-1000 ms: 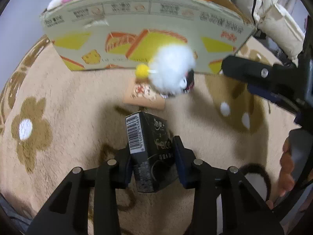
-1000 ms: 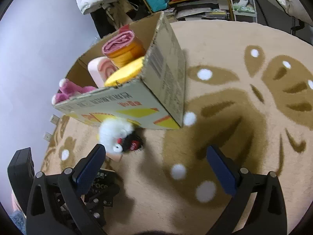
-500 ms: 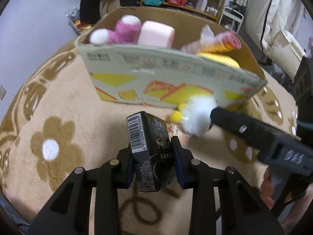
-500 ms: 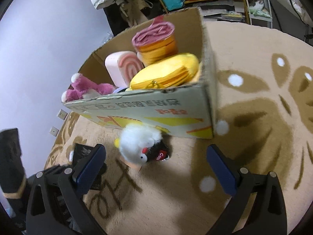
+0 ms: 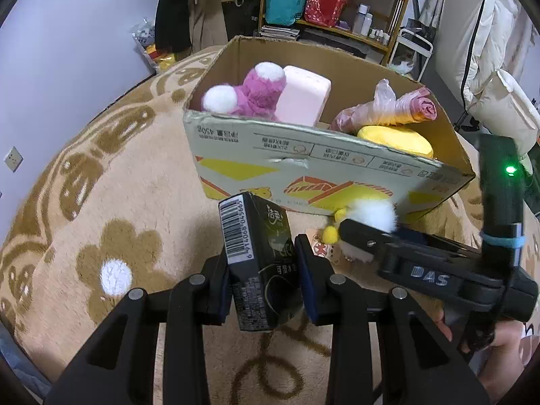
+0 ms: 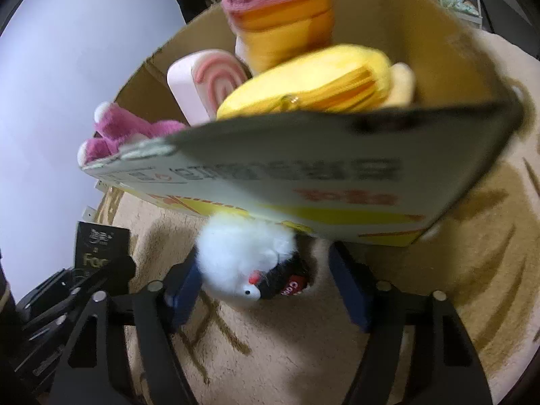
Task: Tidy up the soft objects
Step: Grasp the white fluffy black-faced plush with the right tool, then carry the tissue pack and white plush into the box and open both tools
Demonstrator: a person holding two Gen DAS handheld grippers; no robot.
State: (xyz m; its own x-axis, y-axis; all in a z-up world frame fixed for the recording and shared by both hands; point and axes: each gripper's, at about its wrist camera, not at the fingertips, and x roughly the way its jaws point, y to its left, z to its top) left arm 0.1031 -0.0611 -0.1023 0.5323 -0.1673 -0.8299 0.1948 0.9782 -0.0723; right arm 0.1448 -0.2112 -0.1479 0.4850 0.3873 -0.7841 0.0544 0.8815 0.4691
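Down on the beige flower-patterned carpet [image 5: 128, 182], the left tool [image 5: 263, 270] pinches a black tissue pack with a white barcode [image 5: 260, 253], both blue pads tight on its sides, lifted clear of the carpet. Just beside it, the right tool [image 6: 266, 283] has just been closing; its jaws stand spread around a fluffy white-and-black plush toy [image 6: 249, 256], one pad at its flank, the other apart. That toy lies on the carpet against the printed cardboard box [image 5: 303, 168]. Inside the box sit a pink plush [image 5: 253, 91], a pale pink block-shaped cushion [image 5: 303, 98], a yellow round cushion [image 5: 395, 138] and a pink-and-orange roll of plastic bags [image 5: 401, 108].
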